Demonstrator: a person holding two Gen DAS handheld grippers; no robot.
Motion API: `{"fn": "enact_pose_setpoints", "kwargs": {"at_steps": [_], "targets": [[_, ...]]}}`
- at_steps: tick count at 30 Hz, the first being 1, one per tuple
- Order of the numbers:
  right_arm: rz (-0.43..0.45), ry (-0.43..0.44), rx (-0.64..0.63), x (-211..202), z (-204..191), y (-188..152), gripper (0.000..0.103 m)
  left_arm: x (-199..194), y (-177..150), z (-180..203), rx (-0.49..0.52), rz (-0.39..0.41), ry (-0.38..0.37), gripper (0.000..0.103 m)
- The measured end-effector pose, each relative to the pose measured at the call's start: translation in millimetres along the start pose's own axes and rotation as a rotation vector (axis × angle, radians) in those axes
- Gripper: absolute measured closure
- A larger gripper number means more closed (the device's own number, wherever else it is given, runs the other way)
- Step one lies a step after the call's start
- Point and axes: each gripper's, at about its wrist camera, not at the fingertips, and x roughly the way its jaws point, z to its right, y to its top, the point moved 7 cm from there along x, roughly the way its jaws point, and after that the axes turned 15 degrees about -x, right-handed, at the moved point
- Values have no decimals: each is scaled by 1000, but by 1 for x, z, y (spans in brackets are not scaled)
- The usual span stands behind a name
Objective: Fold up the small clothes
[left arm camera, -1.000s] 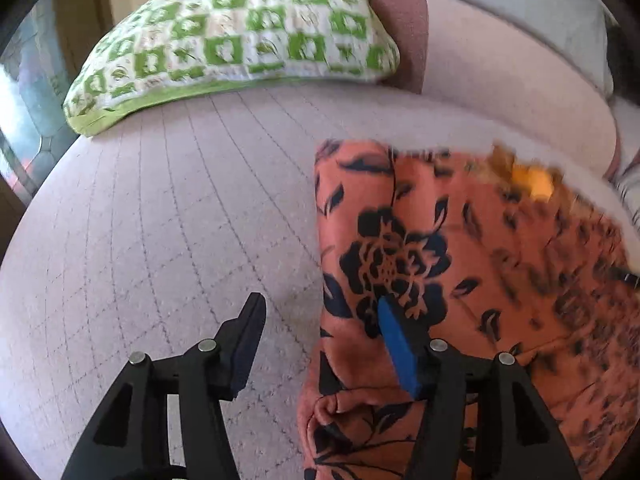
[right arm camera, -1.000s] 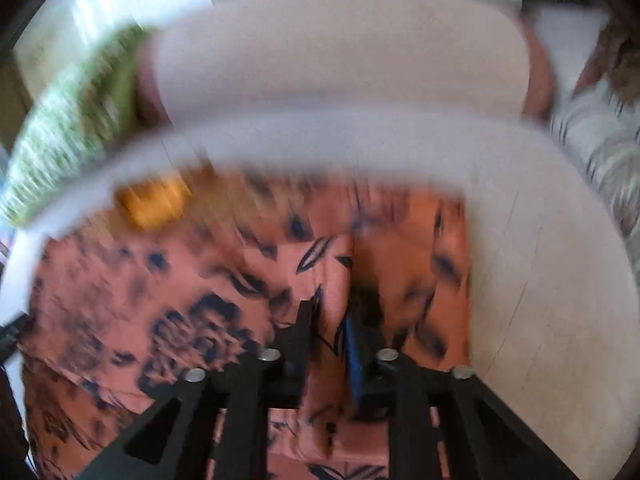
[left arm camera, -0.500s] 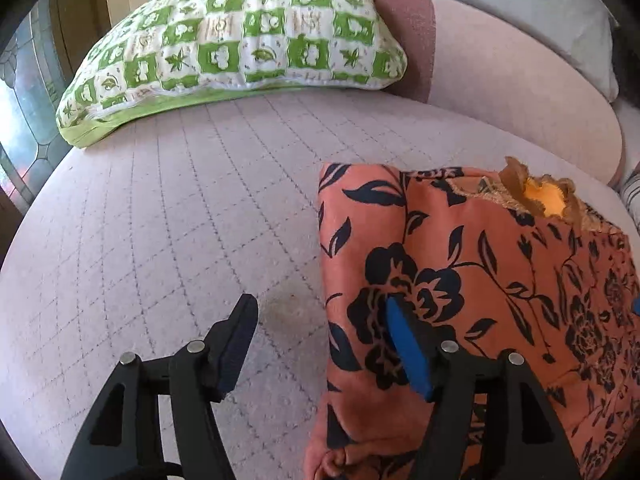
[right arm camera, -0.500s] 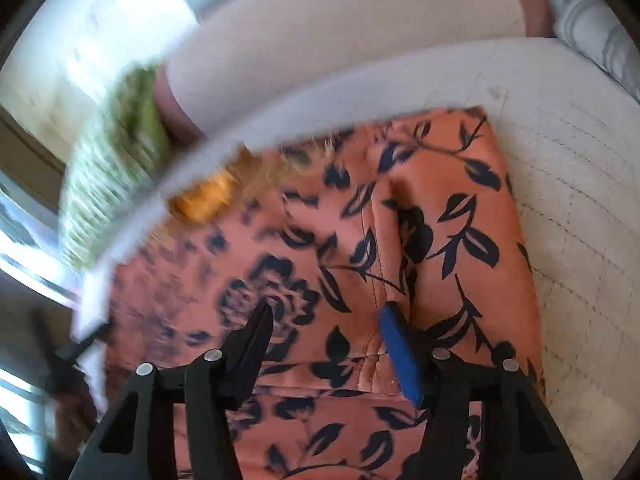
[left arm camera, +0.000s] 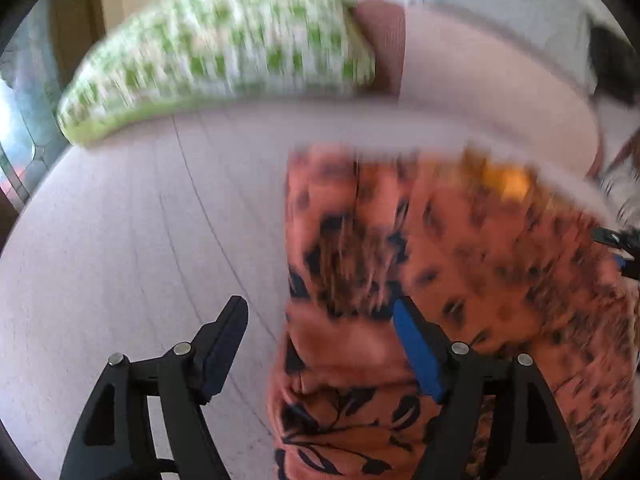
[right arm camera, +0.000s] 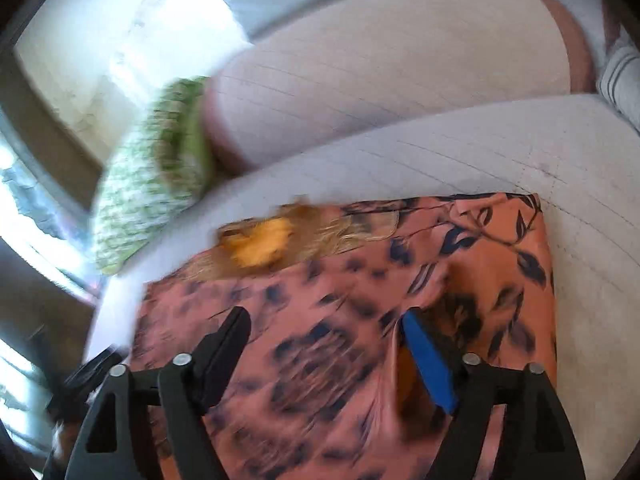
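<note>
An orange garment with a dark floral print [left arm camera: 460, 280] lies folded flat on a pale quilted bed; it also shows in the right wrist view [right arm camera: 400, 280]. An orange-yellow patch at its far edge [right arm camera: 260, 242] shows in both views [left arm camera: 506, 182]. My left gripper [left arm camera: 320, 320] is open and empty, straddling the garment's left edge, its right finger [left arm camera: 416, 352] over the cloth. My right gripper [right arm camera: 324, 328] is open and empty above the garment's middle. Both views are motion-blurred.
A green and white checked pillow [left arm camera: 224, 56] lies at the far left of the bed [left arm camera: 140, 220]. A pale padded headboard [right arm camera: 380, 80] runs behind. A striped cushion [right arm camera: 622, 76] sits at far right. A window is at the left.
The right gripper, shut on a garment fold a second ago, opened and let go. The garment now lies flat. Both grippers have shifted and the views have blurred.
</note>
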Motion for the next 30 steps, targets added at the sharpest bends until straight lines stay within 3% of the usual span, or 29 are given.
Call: {"fn": "enact_pose_setpoints", "kwargs": {"at_steps": [2,8,10,13,14,15,16,18,21,26,30], "targets": [[77,-16,41,-22,1,1,22,-2,0,-3,-26,40,-14,25],[139,-135,-141,-94,-35,-19,21,-26,-10,-17,-59,36,-12,25],[174,-89,-137,-110,-36,-21,19,-38,-16,-26,-83,44,-17,25],[132,90,-92,-82,-46,-26,13,-58,-31,-36,-92,47,4,25],[76,75,-72,-62,-37,-34,13,-68,-35,-41,-106,47,5,25],[-46,20,-18,-35,-17,-50,13,-75,-41,-48,-123,42,3,25],[-58,15,35,-29,-4,-59,18,-82,-45,-52,-132,35,-1,25],[43,42,46,-61,-12,-55,18,-100,-58,-61,-151,31,-32,25],[115,45,-3,-111,-28,-66,18,-132,-85,-73,-165,49,-61,25],[160,51,-92,-185,-37,-125,18,-162,-139,-80,-192,14,-115,25],[29,20,-74,-215,-14,-204,18,-166,-185,-84,-202,-65,-142,25]]}}
